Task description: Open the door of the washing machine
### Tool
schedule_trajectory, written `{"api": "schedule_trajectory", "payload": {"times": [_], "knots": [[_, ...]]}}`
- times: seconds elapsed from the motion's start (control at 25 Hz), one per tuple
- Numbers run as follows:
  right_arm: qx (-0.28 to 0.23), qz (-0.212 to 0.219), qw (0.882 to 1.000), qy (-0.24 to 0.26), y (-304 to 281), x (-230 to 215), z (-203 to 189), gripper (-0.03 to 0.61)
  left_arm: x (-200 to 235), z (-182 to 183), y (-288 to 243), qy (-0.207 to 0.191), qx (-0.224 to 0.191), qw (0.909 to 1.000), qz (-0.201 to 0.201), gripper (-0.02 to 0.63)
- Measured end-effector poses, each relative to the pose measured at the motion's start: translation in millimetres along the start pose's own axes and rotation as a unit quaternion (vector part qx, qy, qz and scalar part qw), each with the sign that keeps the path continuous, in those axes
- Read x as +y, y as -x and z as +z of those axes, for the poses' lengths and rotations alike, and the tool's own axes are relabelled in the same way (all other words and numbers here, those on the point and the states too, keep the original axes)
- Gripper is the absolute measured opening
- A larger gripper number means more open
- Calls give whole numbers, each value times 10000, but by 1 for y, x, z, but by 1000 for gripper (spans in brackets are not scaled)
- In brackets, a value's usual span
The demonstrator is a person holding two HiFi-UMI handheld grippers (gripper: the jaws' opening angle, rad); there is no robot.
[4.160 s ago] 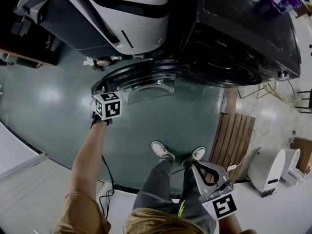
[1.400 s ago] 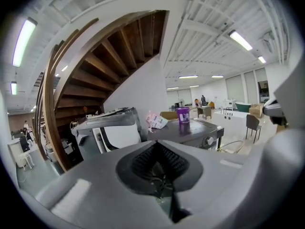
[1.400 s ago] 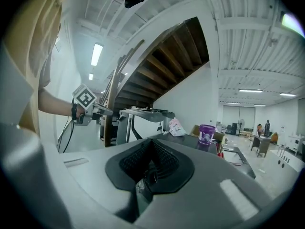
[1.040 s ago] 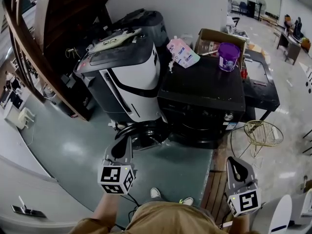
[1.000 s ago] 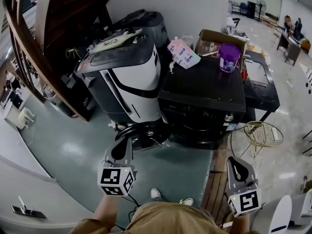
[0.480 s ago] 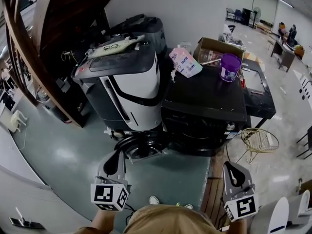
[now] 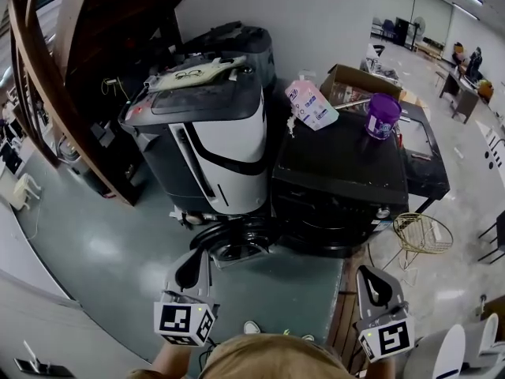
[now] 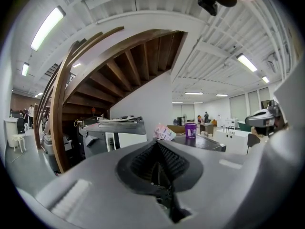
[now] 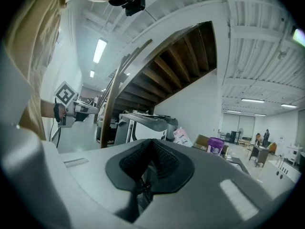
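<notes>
The black front-loading washing machine [image 7: 339, 172] stands right of centre in the head view. Its round door [image 7: 237, 242] hangs swung open to the left, low over the green floor. My left gripper [image 7: 197, 254] is shut and empty, a short way back from the door and pointing at it. My right gripper [image 7: 368, 275] is also shut and empty, over the wooden slats in front of the machine's right side. In the left gripper view the shut left gripper [image 8: 157, 144] points level at the machine's top [image 8: 202, 142]. The right gripper [image 9: 152, 142] also points level.
A grey-and-white machine [image 7: 209, 129] stands left of the washer, under a wooden stair [image 7: 47, 69]. A pink pouch [image 7: 312, 105], a purple tub [image 7: 382, 117] and a cardboard box [image 7: 355, 85] sit on or behind the washer. A gold wire basket [image 7: 422, 231] stands at the right.
Seconds ago my left gripper was at the open door's edge. Over the last second both grippers drew back from the machine towards the person; the door stays open.
</notes>
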State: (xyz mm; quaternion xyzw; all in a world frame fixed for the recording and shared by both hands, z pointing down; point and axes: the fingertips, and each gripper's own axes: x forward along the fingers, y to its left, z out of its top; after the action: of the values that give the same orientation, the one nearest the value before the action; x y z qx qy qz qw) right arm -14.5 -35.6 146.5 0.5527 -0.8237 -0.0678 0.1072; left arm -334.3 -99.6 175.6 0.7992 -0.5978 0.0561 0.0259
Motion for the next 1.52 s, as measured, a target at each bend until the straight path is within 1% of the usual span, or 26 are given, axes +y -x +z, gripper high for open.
{"api": "schedule_trajectory", "payload": {"times": [0.36, 0.8, 1.16, 1.52], "knots": [[-20, -26, 10000, -18, -9, 12, 2, 6, 11, 0, -3, 51, -11, 10000, -52, 60], [76, -254, 9996, -15, 1, 7, -3, 5, -1, 1, -17, 96, -20, 9996, -268, 60], [-1, -258, 9997, -6, -1, 10, -2, 5, 1, -3, -18, 130, -22, 9996, -260, 60], [36, -228, 9997, 46, -4, 11, -1, 6, 6, -7, -14, 240, -19, 9995, -198, 60]]}}
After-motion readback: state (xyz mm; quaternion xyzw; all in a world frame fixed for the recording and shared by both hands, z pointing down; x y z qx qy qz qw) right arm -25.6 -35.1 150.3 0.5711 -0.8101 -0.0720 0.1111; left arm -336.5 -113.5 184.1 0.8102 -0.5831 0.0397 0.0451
